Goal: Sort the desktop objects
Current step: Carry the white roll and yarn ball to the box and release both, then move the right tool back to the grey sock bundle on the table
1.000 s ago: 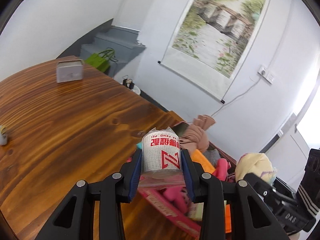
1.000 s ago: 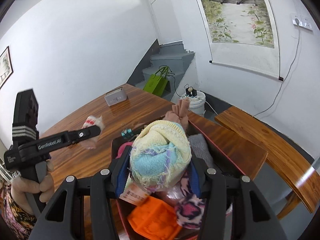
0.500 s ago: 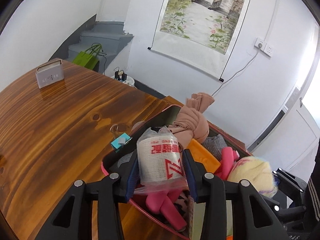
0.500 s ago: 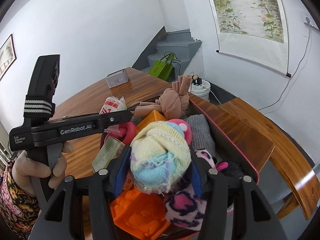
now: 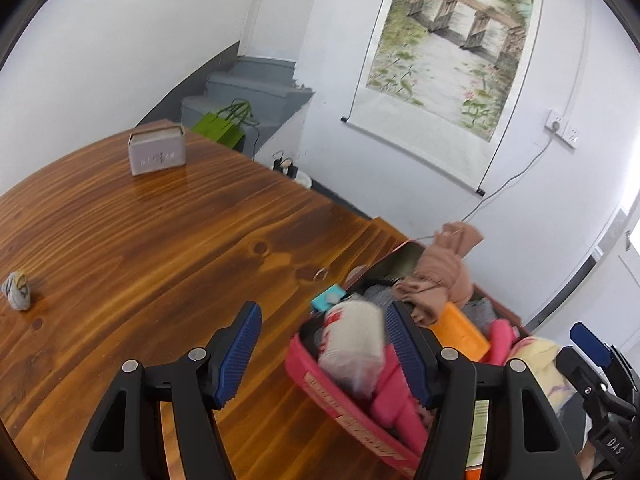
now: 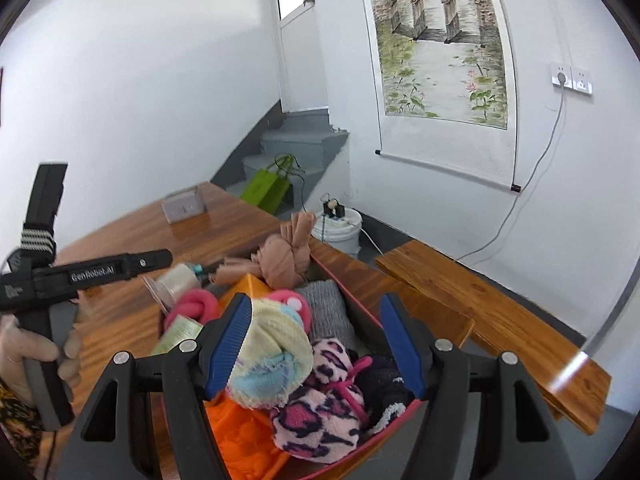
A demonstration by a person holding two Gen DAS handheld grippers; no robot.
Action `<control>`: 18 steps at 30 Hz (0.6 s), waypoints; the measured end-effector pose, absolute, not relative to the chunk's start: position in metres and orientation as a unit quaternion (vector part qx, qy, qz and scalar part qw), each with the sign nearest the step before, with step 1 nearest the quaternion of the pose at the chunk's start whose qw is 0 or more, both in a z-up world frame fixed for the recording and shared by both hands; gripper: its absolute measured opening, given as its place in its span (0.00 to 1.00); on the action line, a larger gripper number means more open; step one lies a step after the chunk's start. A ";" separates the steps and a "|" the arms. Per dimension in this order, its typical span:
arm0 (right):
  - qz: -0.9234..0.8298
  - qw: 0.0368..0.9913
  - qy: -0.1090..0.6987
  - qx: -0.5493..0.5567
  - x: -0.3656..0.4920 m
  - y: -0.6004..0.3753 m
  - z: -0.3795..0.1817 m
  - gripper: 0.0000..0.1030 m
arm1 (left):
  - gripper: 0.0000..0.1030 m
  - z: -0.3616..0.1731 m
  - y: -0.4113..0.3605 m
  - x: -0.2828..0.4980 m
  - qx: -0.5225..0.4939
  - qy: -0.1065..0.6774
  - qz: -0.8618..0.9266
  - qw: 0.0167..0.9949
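A red-rimmed box [image 5: 344, 412] at the table's right end is full of sorted items. My left gripper [image 5: 324, 354] is open above its left edge. The white roll with red print [image 5: 352, 344], in plastic wrap, lies loose in the box against the right finger. My right gripper [image 6: 314, 346] is open over the box [image 6: 360, 308]. The pastel yellow-blue sock ball [image 6: 272, 356] rests in the box beside its left finger. The roll [image 6: 176, 280] and the left gripper [image 6: 100, 270] show in the right wrist view.
The box also holds a tan knotted cloth [image 5: 440, 276], an orange piece [image 5: 460, 328], pink items [image 5: 392, 396] and a pink leopard sock [image 6: 320, 400]. On the wooden table [image 5: 160, 248] stand a grey box [image 5: 157, 154] and a small rolled sock [image 5: 16, 290]. A wooden bench [image 6: 500, 316] is at the right.
Both grippers have opened. The roll has dropped from the left gripper into the box, and the sock ball has dropped from the right gripper into the box.
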State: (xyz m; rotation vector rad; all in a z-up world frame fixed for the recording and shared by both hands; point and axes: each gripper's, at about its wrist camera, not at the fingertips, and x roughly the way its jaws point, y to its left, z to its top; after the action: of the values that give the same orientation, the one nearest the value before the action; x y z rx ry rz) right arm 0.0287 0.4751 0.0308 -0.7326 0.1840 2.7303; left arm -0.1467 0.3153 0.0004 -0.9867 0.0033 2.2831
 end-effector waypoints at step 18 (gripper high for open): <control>0.970 0.045 0.085 -0.222 0.001 0.406 0.070 0.69 | 0.65 0.014 0.193 -0.146 -0.351 -0.059 0.901 0.247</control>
State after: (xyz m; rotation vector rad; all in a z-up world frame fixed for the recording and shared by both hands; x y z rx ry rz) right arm 0.0011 0.4061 0.0704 -0.6785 0.2584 2.9646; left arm -0.1461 0.1935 0.0137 -0.9582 -0.1622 2.4571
